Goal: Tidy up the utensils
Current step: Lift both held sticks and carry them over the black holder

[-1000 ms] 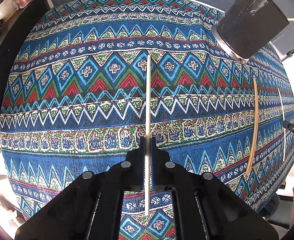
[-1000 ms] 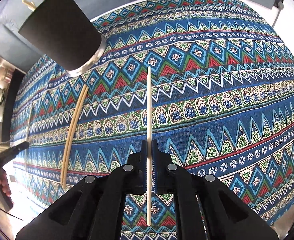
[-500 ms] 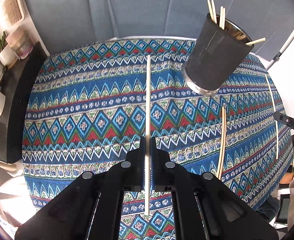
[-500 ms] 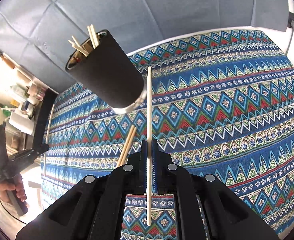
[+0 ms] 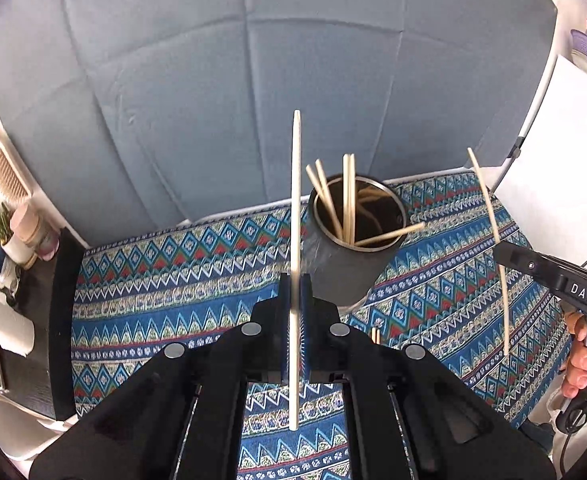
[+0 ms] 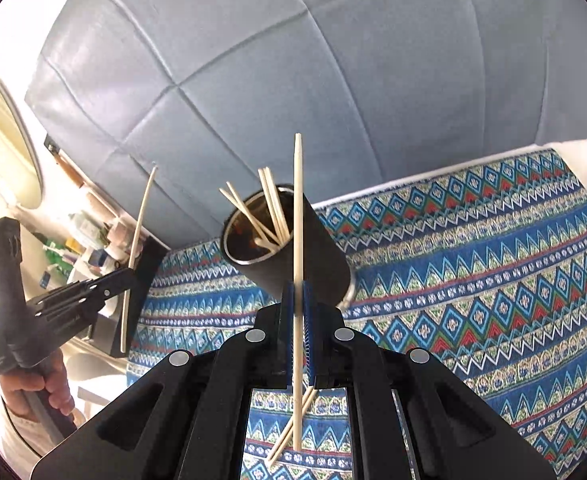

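left gripper (image 5: 294,276): clenched on a single chopstick (image 5: 296,200), the pale stick pinched between the blue pads partway along its length, so a long front end runs out ahead and a shorter tail sticks back over the gripper body.
right gripper (image 6: 298,300): likewise clamped on its own chopstick (image 6: 298,216), gripped the same way, well behind the middle.
why held so: judged, the long free end lets each tip go into the holder first while the black jaws stay clear of the rim.
holder (image 5: 355,236): a dark cylindrical cup with a metal rim, standing on the patterned tablecloth (image 5: 173,280) near its far edge; several chopsticks already lean inside, fanned against the rim.
left stick, axis: runs straight along the gripper's line, tip pointing forward and up in the left wrist view; it appears just left of the cup's mouth, not over it.
right stick, axis: also along its gripper's line, tip forward; in the right wrist view it crosses in front of the cup's right rim.
cross views: each camera shows the other tool held in a hand off to the side, its stick slanting steeply.
loose pair (image 6: 289,428): two more chopsticks lie on the cloth below the right gripper, not yet collected.
stage, judged: both sticks are in the air, ready to be tipped and dropped into the cup.
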`<move>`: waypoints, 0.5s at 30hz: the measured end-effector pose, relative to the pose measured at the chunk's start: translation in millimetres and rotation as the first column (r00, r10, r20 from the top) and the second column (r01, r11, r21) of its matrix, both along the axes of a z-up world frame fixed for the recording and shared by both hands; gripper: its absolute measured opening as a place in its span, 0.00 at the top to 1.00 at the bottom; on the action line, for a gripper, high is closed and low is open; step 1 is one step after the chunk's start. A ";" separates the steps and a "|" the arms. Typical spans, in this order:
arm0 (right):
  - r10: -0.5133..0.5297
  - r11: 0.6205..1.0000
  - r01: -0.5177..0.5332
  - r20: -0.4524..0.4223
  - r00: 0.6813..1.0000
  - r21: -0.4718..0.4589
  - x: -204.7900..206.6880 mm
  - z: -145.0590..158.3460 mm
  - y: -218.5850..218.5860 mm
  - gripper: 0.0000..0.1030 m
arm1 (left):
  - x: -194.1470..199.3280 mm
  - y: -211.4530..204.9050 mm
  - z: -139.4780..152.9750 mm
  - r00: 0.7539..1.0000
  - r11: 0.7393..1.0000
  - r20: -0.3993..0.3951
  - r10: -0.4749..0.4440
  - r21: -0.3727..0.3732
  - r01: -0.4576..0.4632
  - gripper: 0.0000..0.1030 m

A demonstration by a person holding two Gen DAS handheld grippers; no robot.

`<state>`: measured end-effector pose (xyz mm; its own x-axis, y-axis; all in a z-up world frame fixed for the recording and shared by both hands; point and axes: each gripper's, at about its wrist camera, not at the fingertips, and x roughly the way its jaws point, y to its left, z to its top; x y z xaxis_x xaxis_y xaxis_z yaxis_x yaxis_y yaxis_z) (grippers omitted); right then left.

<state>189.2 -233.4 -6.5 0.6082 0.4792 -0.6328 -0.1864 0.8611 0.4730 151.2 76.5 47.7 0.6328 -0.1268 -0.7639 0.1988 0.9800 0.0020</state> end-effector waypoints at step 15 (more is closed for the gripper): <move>0.067 0.981 -0.106 0.223 0.973 0.165 55.3 57.9 9.5 0.95 | 35.8 -35.4 77.5 0.951 0.977 0.297 -0.079 -0.165 0.133 0.96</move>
<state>244.5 -223.9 51.4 0.6721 0.6274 -0.3932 -0.3704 0.7447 0.5552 187.1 41.1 125.2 0.7970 -0.3247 -0.5093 0.3193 0.9423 -0.1012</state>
